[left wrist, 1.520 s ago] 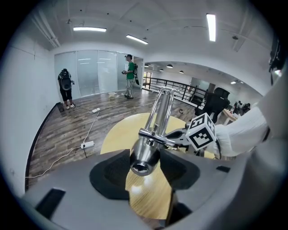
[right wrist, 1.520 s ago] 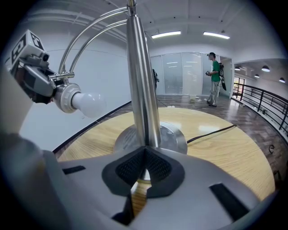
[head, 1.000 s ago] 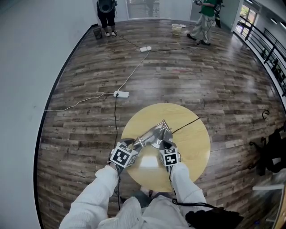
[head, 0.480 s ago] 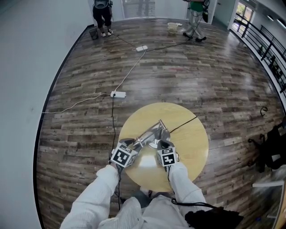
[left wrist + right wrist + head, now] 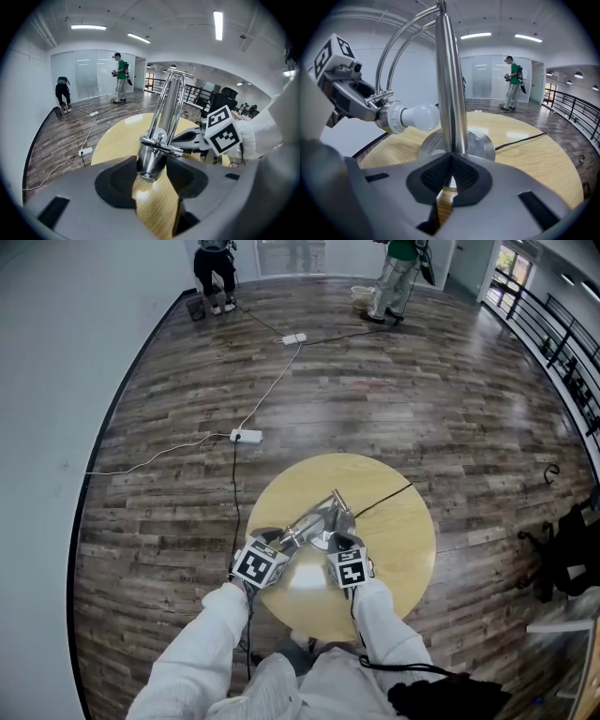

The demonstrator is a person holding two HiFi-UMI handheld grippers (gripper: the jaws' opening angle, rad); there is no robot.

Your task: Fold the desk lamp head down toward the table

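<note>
A chrome desk lamp (image 5: 323,519) stands on a round wooden table (image 5: 398,554). Its twin arm rods (image 5: 169,103) arch over from the pole, and the head hangs low to the left. My left gripper (image 5: 281,542) is shut on the metal lamp head (image 5: 151,161), with a pad on each side of the socket. In the right gripper view the white bulb (image 5: 419,117) points at the pole (image 5: 450,93), with the left gripper (image 5: 351,101) behind it. My right gripper (image 5: 451,171) is shut on the pole just above the round base (image 5: 480,145).
The lamp's black cord (image 5: 384,501) runs off the table's far right edge. A power strip (image 5: 247,436) and cables lie on the wood floor. Two people (image 5: 214,268) (image 5: 392,277) stand far off. A railing (image 5: 562,343) and a dark bag (image 5: 572,559) are at the right.
Both grippers and the lamp keep their places. The person in green at the far end has walked to the left.
</note>
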